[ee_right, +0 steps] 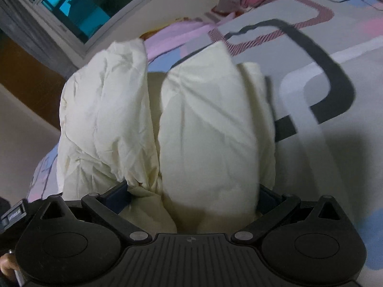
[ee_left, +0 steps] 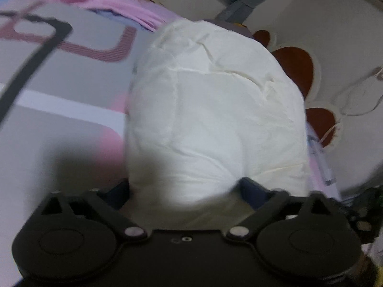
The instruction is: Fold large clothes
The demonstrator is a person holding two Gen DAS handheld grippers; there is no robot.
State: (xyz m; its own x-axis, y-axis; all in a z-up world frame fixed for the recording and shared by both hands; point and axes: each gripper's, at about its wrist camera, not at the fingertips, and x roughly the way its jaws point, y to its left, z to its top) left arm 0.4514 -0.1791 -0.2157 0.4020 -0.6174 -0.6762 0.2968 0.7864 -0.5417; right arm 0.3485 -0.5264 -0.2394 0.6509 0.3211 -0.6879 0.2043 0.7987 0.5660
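A bulky cream-white padded garment (ee_left: 210, 110) fills the middle of the left wrist view, bunched over the patterned bed cover (ee_left: 59, 129). My left gripper (ee_left: 184, 189) has its fingers spread wide with the garment's fabric bulging between them. In the right wrist view the same garment (ee_right: 210, 129) hangs in two thick folds, one fold (ee_right: 103, 119) to the left. My right gripper (ee_right: 194, 191) also has its fingers set wide apart around the gathered fabric. The fingertips of both are hidden by cloth.
A pink garment (ee_left: 124, 4) lies at the far side of the bed. A cream rug with dark red paw shapes (ee_left: 296, 69) covers the floor at right. A window (ee_right: 79, 7) and wall stand beyond the bed in the right wrist view.
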